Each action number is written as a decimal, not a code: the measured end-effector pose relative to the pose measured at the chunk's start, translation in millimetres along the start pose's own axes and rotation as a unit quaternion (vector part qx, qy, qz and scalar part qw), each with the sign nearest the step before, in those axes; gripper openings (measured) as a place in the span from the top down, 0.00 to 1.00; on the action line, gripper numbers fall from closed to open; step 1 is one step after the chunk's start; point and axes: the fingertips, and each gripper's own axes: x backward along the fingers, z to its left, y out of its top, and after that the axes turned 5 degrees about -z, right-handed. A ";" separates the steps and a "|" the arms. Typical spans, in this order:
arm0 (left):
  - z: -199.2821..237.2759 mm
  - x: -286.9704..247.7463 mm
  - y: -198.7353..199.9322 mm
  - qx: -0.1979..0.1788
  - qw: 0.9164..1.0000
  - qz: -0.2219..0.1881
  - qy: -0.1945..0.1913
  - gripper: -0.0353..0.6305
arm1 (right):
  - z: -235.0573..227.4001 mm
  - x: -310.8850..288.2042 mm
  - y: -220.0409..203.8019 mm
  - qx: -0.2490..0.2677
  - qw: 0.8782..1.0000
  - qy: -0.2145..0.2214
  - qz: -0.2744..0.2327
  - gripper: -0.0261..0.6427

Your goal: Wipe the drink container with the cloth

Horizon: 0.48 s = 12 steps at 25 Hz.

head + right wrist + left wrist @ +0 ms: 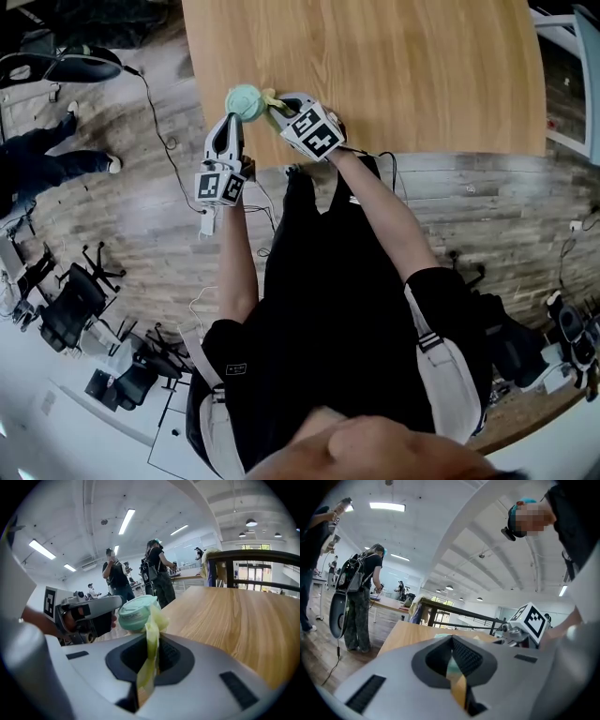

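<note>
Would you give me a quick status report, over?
Left gripper shut on drink container. Right gripper shut on cloth, touching the container. Nothing in the way.

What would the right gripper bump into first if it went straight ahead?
The right gripper has its jaws shut on a yellow-green cloth. Just past the cloth is the mint-green drink container. It would probably meet that first, and the cloth looks to be touching it already.

Wood-plank floor (141, 216) around a light wooden table (394, 75), black office chairs (70, 305) bunched at one side. White ceiling with strip lights (387, 506), dark railing (459, 613) beyond the table. People (363, 597) stand farther back, probably by more desks.
</note>
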 end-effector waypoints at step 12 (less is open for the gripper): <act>-1.0 -7.2 2.1 -0.012 0.999 0.030 0.029 0.91 | -16.2 -15.2 2.6 0.000 0.999 0.039 0.014 0.90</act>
